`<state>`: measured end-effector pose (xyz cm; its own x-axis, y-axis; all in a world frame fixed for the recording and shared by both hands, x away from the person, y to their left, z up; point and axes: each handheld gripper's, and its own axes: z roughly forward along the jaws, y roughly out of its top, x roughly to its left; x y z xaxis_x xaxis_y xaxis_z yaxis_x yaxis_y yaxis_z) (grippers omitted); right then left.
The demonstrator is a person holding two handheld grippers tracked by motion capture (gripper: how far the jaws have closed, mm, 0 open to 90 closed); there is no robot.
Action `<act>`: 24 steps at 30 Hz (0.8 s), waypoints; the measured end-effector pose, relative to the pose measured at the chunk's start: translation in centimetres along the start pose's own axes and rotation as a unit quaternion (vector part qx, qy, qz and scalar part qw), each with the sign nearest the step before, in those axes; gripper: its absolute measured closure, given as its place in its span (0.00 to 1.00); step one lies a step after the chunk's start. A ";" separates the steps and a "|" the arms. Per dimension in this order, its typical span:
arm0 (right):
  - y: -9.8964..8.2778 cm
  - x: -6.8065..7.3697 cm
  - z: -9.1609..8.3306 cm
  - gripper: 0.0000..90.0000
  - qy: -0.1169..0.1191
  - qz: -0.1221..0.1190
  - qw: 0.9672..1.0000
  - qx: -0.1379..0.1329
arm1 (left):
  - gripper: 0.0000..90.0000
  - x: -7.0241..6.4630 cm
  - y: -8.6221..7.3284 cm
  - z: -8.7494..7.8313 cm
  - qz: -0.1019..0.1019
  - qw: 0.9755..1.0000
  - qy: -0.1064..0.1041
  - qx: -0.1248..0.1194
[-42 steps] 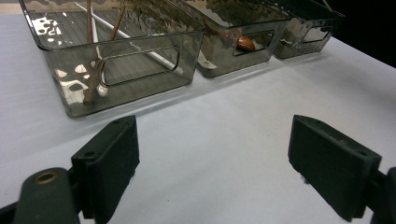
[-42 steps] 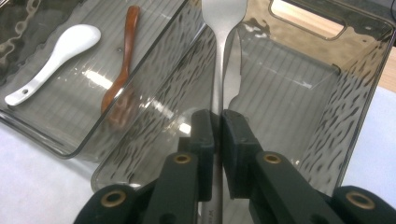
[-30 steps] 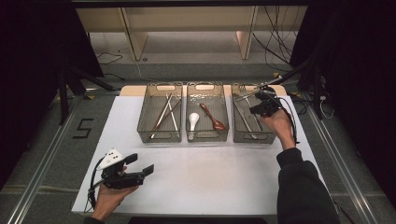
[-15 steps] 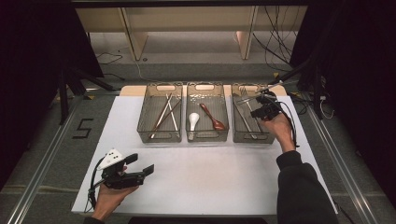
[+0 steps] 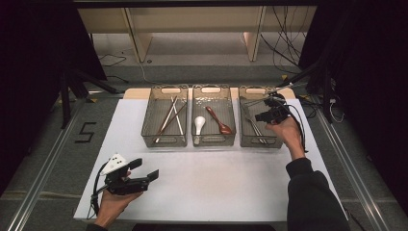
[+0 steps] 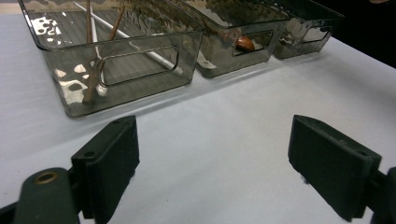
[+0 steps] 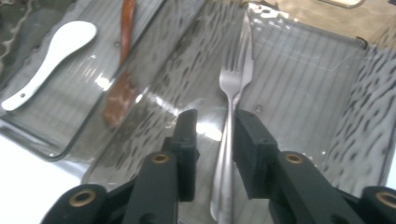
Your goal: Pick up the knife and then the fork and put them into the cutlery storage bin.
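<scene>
Little had shifted since the earlier high view: both hands sat where they had been, and only the jaws of the right hand-held gripper (image 5: 270, 109) had just been opening.

From the high view, a white table (image 5: 216, 183) stood on a grey floor with rails at either side and a "5" mark (image 5: 85, 132) at the left of the frame; wooden legs and loose cables lay at the top. Three clear bins stood in a row at the table's far edge: the left bin (image 5: 165, 122) held chopsticks, the middle bin (image 5: 213, 122) a white spoon (image 5: 199, 124) and a brown spoon, the right bin (image 5: 255, 123) metal cutlery. The right hand-held gripper hung over that right bin. The left hand-held gripper (image 5: 144, 171) rested at the lower left, well apart from the bins.

Through the left gripper view, its jaws stood wide apart over bare table, holding nothing, the bins across the top of the frame.

Through the right gripper view, the right hand-held gripper (image 7: 215, 140) was partly open inside the bin, a fork (image 7: 232, 107) lying lengthwise between the jaws, a slim gap at each side, so no grip on it.
</scene>
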<state>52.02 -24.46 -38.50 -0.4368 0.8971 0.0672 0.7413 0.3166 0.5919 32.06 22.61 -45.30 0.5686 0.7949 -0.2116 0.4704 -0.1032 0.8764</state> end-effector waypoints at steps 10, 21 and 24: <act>-1.1 1.9 -1.4 0.58 0.044 -0.007 0.998 -0.035 | 0.18 0.0 0.0 0.0 -0.001 1.000 0.000 0.000; -3.1 4.5 -3.3 0.48 0.072 -0.018 0.993 -0.090 | 0.18 0.0 0.0 0.0 0.000 1.000 -0.001 0.001; -3.7 5.2 -3.8 0.46 0.082 -0.017 0.991 -0.105 | 0.18 0.0 0.0 0.0 -0.001 1.000 -0.001 0.002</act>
<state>45.06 -22.19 -37.32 -0.5500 0.8190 0.1637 0.6095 0.2596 0.7491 32.06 22.56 -45.33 0.5698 0.7934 -0.2140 0.4739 -0.1045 0.8743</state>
